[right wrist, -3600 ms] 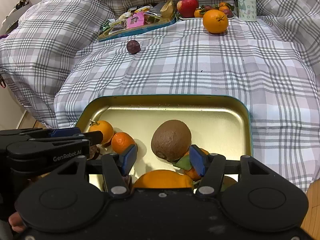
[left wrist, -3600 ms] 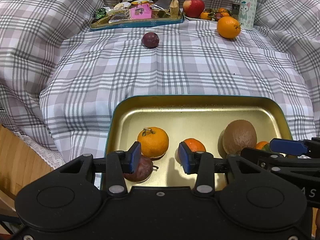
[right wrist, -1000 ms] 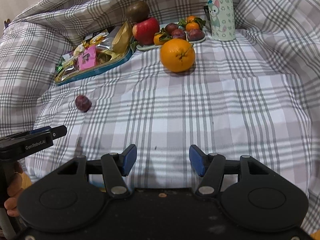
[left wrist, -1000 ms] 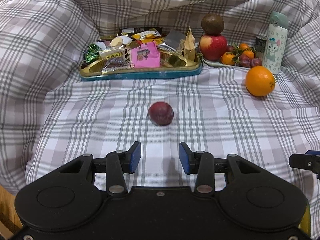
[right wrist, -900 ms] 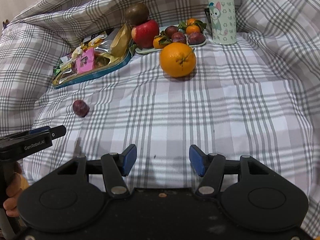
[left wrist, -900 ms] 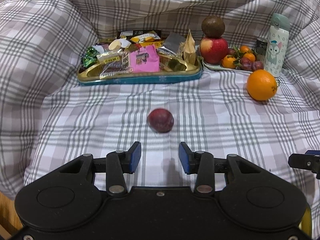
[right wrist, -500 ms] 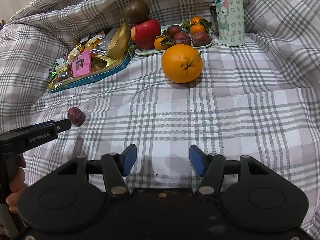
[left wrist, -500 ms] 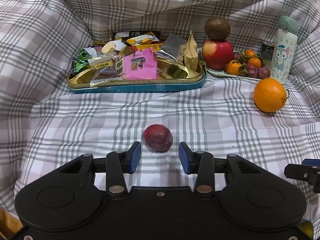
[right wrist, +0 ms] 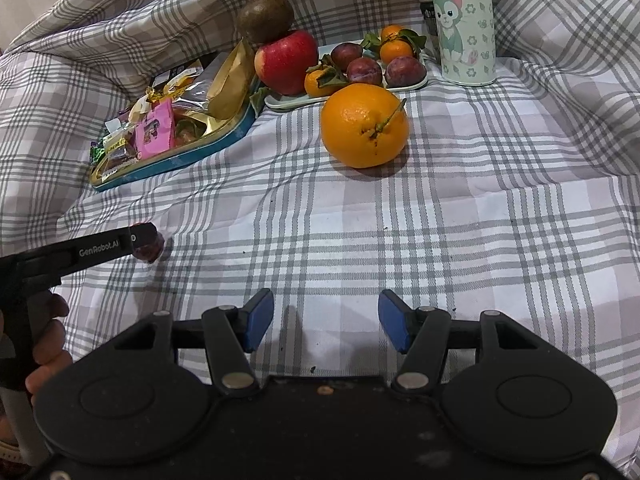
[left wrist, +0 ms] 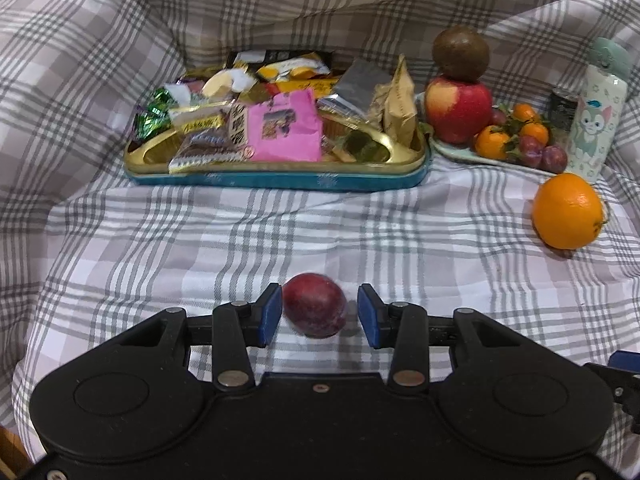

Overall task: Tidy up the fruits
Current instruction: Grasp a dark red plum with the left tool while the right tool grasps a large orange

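A dark red plum (left wrist: 315,309) lies on the checked cloth between the blue pads of my left gripper (left wrist: 319,312), which is open around it, with a gap on the right side. In the right wrist view the plum (right wrist: 149,251) is mostly hidden behind the left gripper's finger. My right gripper (right wrist: 325,320) is open and empty over bare cloth. A large orange (right wrist: 364,131) lies ahead of it; the orange also shows in the left wrist view (left wrist: 567,211).
A gold and blue tray of snack packets (left wrist: 276,176) stands at the back. Beside it a plate (right wrist: 404,85) holds an apple (right wrist: 286,61) with a brown fruit on top, plums and small tangerines. A cartoon-cat bottle (right wrist: 466,24) stands at the back right. Folded checked bedding rises all around.
Both grippers have moved forward from the gold fruit tray across the cloth. The left gripper's open pads have come around the plum. The right gripper has neared the large orange.
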`<state>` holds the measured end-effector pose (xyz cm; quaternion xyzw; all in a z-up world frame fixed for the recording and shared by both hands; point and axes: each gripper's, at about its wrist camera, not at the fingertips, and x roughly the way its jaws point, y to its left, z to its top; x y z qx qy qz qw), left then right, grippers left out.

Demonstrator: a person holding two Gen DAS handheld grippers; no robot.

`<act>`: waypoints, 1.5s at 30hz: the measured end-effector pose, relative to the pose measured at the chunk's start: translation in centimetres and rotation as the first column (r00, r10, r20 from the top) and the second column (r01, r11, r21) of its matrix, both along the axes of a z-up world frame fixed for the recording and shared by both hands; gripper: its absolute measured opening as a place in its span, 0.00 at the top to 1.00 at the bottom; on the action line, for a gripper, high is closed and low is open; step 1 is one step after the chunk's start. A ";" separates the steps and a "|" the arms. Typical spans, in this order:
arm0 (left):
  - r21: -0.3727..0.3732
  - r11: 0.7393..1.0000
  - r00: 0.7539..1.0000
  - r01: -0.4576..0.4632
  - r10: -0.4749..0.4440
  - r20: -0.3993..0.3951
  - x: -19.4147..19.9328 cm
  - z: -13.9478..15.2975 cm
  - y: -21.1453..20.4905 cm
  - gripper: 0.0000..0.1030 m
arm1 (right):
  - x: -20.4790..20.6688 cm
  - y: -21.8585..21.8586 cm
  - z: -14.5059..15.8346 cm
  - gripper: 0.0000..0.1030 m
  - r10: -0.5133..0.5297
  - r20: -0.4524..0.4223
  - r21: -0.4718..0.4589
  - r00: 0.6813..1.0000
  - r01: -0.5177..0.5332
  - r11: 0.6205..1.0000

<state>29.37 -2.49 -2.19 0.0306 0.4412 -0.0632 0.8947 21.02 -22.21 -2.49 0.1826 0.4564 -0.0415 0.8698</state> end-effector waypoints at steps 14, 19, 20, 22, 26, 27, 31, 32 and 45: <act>-0.029 0.999 0.999 -0.035 0.035 -0.009 -1.3 -0.1 2.3 0.48 | 0.1 -0.3 0.8 0.39 -0.010 0.033 -0.020 0.999 0.011 1.000; -0.029 0.999 1.000 -0.026 0.026 -0.009 -1.2 -0.1 2.3 0.48 | 0.9 -0.7 1.9 0.39 -0.019 0.099 -0.054 0.995 0.024 0.998; -0.030 0.999 1.000 -0.027 0.026 -0.009 -1.2 -0.1 2.3 0.48 | 1.1 -0.9 2.1 0.39 -0.022 0.111 -0.063 0.994 0.030 0.998; -0.033 0.999 1.000 -0.028 0.028 -0.007 -1.2 -0.1 2.3 0.48 | 1.7 -1.2 2.5 0.39 -0.034 0.135 -0.072 0.990 0.044 0.996; -0.042 0.999 1.000 -0.027 0.026 -0.010 -1.1 -0.2 2.3 0.48 | 3.1 -2.0 3.0 0.39 -0.047 0.179 -0.098 0.983 0.066 0.993; -0.043 0.999 1.000 -0.025 0.025 -0.010 -1.1 -0.2 2.3 0.48 | 3.5 -2.1 3.1 0.39 -0.049 0.189 -0.108 0.981 0.070 0.992; -0.050 0.999 1.000 -0.021 0.020 -0.012 -1.0 -0.2 2.4 0.48 | 5.2 -2.8 3.2 0.39 -0.060 0.217 -0.141 0.974 0.092 0.986; -0.053 0.998 1.000 -0.021 0.020 -0.013 -0.9 -0.2 2.4 0.48 | 5.6 -3.0 3.2 0.39 -0.065 0.223 -0.147 0.973 0.099 0.984; -0.065 0.998 1.000 -0.012 0.011 -0.014 -0.9 -0.3 2.4 0.49 | 9.4 -4.0 1.1 0.39 -0.081 0.201 -0.138 0.976 0.110 0.984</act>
